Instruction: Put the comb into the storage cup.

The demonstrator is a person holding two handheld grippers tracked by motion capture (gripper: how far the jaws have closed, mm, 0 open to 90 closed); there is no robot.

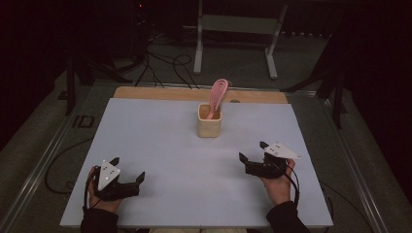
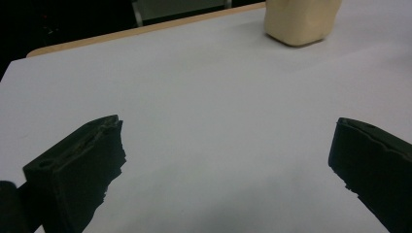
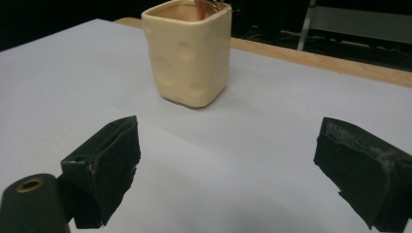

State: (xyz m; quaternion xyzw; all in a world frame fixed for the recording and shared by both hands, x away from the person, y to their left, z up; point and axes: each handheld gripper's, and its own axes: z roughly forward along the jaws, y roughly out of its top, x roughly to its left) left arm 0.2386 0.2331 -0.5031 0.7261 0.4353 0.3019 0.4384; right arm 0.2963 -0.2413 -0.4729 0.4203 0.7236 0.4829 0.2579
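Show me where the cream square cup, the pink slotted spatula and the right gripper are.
Cream square cup (image 3: 188,63): right gripper view, front wall.
Pink slotted spatula (image 1: 219,91): high view, slotted head above the cup.
Right gripper (image 1: 251,151): high view, midway between its open fingertips.

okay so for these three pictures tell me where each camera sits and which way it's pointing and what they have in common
High view: above the person's side, looking forward and down on the white table; shows both hands, left gripper and right gripper.
Left gripper view: rides the left gripper, looking across the table toward the cream cup; its open jaws show.
Right gripper view: rides the right gripper, facing the cream cup closer; its open jaws show.
Shared: all three see the cup; the high view shows a pink slotted utensil in it.
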